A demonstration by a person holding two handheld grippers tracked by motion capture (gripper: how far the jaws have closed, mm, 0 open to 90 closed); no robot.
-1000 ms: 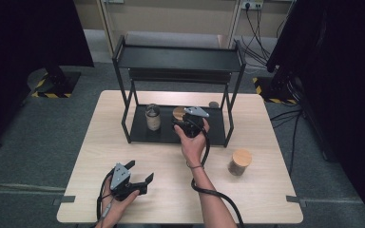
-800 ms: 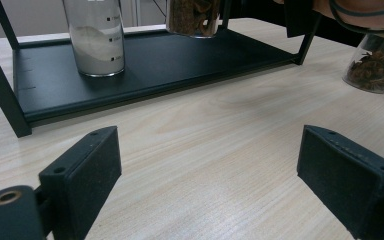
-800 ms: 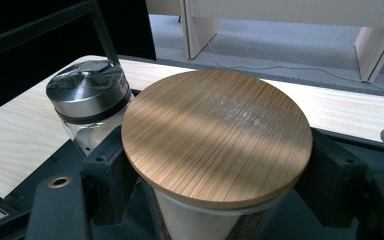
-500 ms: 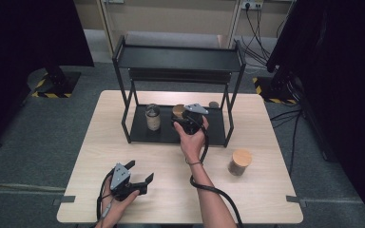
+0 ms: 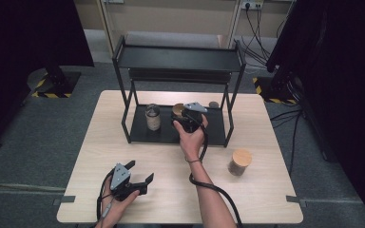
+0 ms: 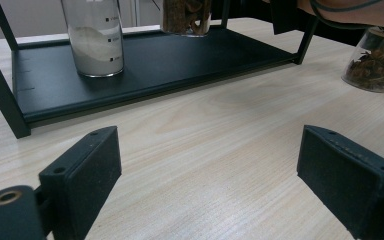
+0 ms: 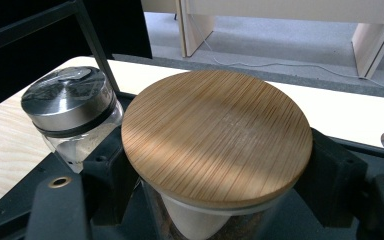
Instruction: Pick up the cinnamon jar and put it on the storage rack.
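A glass jar with a bamboo lid [image 7: 215, 135] holds brown pieces. My right gripper [image 7: 217, 165] is shut on it just below the lid. In the high view that jar [image 5: 177, 109] and the right gripper [image 5: 179, 115] are at the lower shelf [image 5: 142, 133] of a black metal rack. From the left gripper view the jar's base [image 6: 186, 17] sits at or just above the shelf [image 6: 145, 65]; I cannot tell which. My left gripper [image 5: 141, 171] rests open at the table's front left, nothing between its jaws [image 6: 210, 170].
A steel-lidded jar of white powder [image 5: 152, 117] [image 7: 70, 107] [image 6: 94, 37] stands on the same shelf, left of the held jar. Another bamboo-lidded jar [image 5: 240, 161] [image 6: 377, 60] stands on the table right of the rack. A small lidded item [image 5: 213, 104] is at the shelf's right end.
My right hand with the jar has edged slightly toward the rack. The left gripper has stayed where it was.
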